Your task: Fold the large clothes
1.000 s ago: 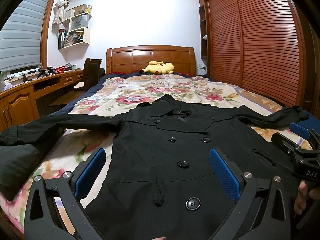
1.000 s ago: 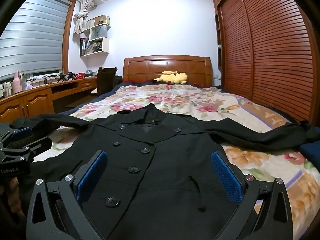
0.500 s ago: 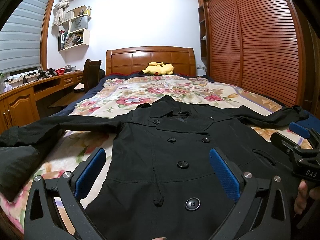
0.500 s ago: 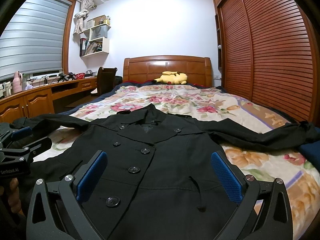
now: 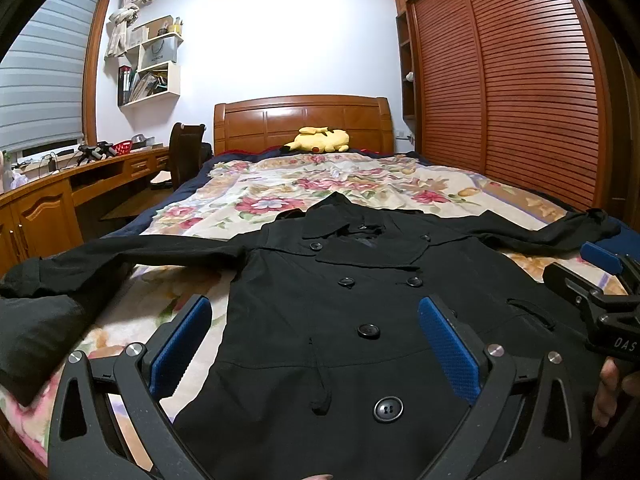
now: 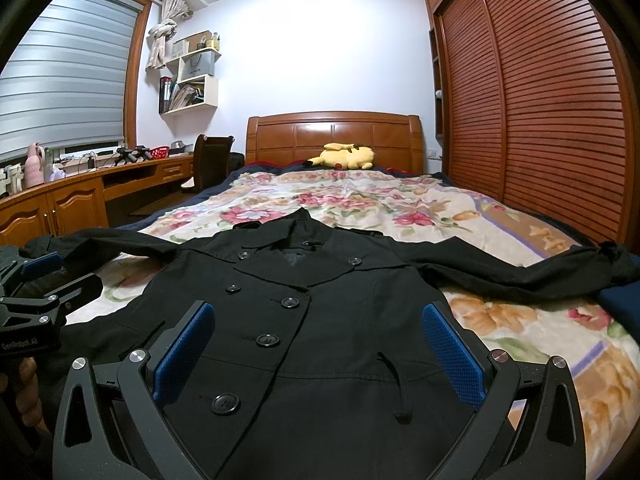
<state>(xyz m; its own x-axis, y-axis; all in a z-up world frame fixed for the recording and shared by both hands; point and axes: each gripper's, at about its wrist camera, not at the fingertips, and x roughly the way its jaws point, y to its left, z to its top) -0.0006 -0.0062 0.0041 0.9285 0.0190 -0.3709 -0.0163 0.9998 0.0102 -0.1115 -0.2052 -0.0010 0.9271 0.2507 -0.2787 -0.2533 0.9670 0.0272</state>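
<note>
1. Left wrist view: a black double-breasted coat (image 5: 360,300) lies face up, buttoned, on the floral bedspread (image 5: 280,188), collar toward the headboard (image 5: 300,120), both sleeves spread out sideways.
2. The left gripper (image 5: 316,344) hovers over the coat's lower front, its blue-padded fingers (image 5: 180,344) set wide and empty.
3. Right wrist view: the right gripper (image 6: 318,344) hangs above the same coat, fingers (image 6: 452,348) wide apart, gripping nothing.
4. A yellow plush toy (image 6: 346,156) rests by the headboard.
5. A louvred wooden wardrobe (image 6: 540,100) stands right of the bed; a wooden table (image 6: 80,188) runs along the left wall.
</note>
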